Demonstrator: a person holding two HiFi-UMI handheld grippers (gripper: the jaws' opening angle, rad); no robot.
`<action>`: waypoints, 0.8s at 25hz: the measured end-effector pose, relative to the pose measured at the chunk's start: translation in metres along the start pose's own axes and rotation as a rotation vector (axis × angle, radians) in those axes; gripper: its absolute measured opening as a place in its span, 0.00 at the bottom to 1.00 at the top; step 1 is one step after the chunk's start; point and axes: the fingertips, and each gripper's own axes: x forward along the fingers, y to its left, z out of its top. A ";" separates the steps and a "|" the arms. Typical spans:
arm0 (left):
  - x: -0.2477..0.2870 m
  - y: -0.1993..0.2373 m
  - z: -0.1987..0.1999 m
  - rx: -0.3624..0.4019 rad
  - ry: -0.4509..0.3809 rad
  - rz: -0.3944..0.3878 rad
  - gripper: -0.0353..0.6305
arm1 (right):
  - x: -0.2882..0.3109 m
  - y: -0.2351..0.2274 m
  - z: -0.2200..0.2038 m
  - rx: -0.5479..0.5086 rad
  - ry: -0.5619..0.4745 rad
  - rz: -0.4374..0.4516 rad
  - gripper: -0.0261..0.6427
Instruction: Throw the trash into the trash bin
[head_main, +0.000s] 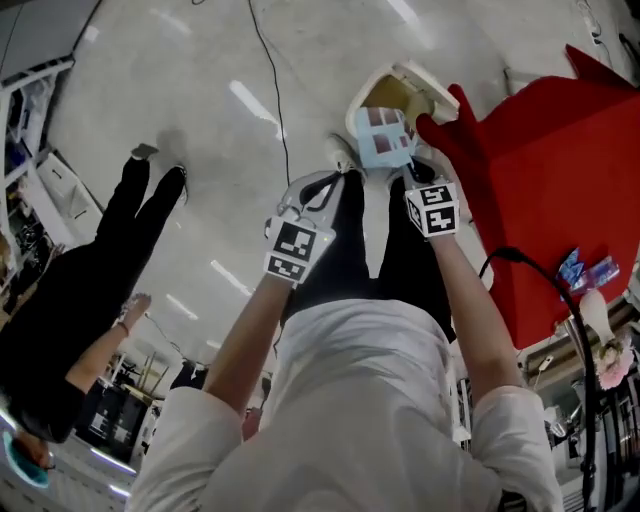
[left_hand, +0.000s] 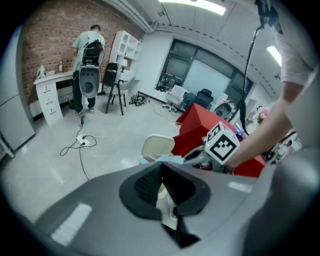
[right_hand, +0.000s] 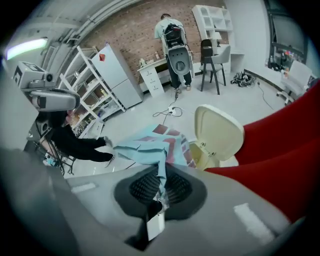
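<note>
The right gripper (head_main: 408, 162) (right_hand: 161, 172) had its jaws pressed together on one corner of a light-blue packet (head_main: 385, 135) (right_hand: 150, 145) printed with reddish squares. The rest of the packet fanned out beyond the jaw tips. Just past the tips, and lower, stood the trash bin (head_main: 352, 115) (right_hand: 202, 155). Its cream lid (head_main: 425, 85) (right_hand: 220, 132) was tipped up and open on the side away from the gripper. In the head view the packet lay across the bin's mouth, apart from the rim.

The left gripper (head_main: 322, 185) (left_hand: 161, 167) was close beside the right one, on its left, and pointed towards the same bin. Its jaws looked closed tip to tip, and as far as the blurred left gripper view allowed, nothing was caught between them. An edge of the packet (left_hand: 167, 159) showed just beyond its tips, with the lid (left_hand: 157, 146) behind that.

A red cloth (head_main: 560, 190) (right_hand: 280, 145) (left_hand: 205, 122) lay to the right of the right gripper, next to the bin. Well off to the left of the left gripper, a person in black (head_main: 90, 280) (right_hand: 75, 142) was bending over the pale floor (head_main: 200, 120)
</note>
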 end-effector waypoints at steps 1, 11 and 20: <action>0.006 0.000 -0.003 -0.009 0.001 -0.005 0.06 | 0.009 -0.003 -0.004 0.022 0.006 0.007 0.04; 0.076 -0.002 -0.056 -0.034 0.017 -0.050 0.06 | 0.106 -0.040 -0.061 0.241 0.058 0.075 0.04; 0.113 0.021 -0.098 -0.059 0.056 -0.036 0.06 | 0.165 -0.061 -0.104 0.348 0.138 0.086 0.05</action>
